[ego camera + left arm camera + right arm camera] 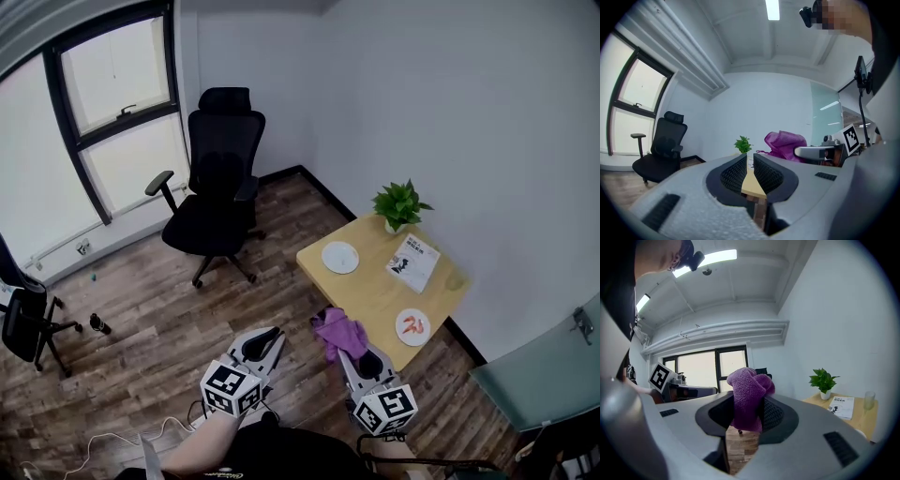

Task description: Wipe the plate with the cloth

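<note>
A purple cloth (337, 331) hangs bunched from my right gripper (349, 347), which is shut on it just off the near edge of the wooden table (370, 291). In the right gripper view the cloth (749, 397) fills the gap between the jaws. A bare white plate (339, 257) lies at the table's far left. A second white plate (412, 326) with red marks on it sits near the front right edge. My left gripper (272, 337) is over the floor, left of the table, shut on nothing; its jaws (748, 158) point at the table edge.
On the table stand a potted plant (400, 206), a booklet (413, 262) and a glass (457, 279). A black office chair (216, 202) stands on the wooden floor to the left, and another chair (23, 319) is at the far left. Walls close in behind and right of the table.
</note>
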The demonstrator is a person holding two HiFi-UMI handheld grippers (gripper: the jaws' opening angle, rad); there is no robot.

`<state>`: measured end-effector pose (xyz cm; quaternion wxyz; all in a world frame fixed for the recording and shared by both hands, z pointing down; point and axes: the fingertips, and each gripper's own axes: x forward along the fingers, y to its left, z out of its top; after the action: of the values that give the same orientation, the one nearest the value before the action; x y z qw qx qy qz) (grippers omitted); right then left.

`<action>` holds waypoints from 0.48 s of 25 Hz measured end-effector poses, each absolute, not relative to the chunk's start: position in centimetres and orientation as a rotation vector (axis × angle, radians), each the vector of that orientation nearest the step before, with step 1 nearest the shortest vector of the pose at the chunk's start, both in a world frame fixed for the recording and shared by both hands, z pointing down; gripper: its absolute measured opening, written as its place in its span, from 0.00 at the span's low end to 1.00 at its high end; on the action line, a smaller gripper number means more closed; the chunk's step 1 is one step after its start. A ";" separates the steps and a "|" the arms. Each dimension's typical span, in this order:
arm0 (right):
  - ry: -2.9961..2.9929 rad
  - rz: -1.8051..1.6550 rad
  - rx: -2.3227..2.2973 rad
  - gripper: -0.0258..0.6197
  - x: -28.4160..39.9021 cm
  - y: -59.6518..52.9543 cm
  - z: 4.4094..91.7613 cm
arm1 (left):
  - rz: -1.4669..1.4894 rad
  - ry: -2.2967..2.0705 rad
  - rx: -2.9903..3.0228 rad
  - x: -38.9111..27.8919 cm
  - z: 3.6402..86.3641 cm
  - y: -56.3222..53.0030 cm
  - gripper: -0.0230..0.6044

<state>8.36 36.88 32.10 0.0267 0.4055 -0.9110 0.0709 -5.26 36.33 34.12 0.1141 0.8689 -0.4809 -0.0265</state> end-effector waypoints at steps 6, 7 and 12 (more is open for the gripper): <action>-2.771 0.213 1.316 0.23 4.6 33.0 32.1 | -0.060 -1.370 2.557 -9.9 34.8 31.8 0.11; -2.761 0.219 1.329 0.23 4.5 32.6 32.3 | -0.060 -1.357 2.560 -10.0 34.8 31.4 0.11; -2.732 0.238 1.356 0.23 4.2 30.8 33.1 | -0.049 -1.293 2.565 -9.4 36.0 29.5 0.11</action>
<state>4.21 30.83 33.15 0.0412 0.4428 -0.8923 0.0778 -9.43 29.52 35.95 0.1338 0.8849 -0.4459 -0.0169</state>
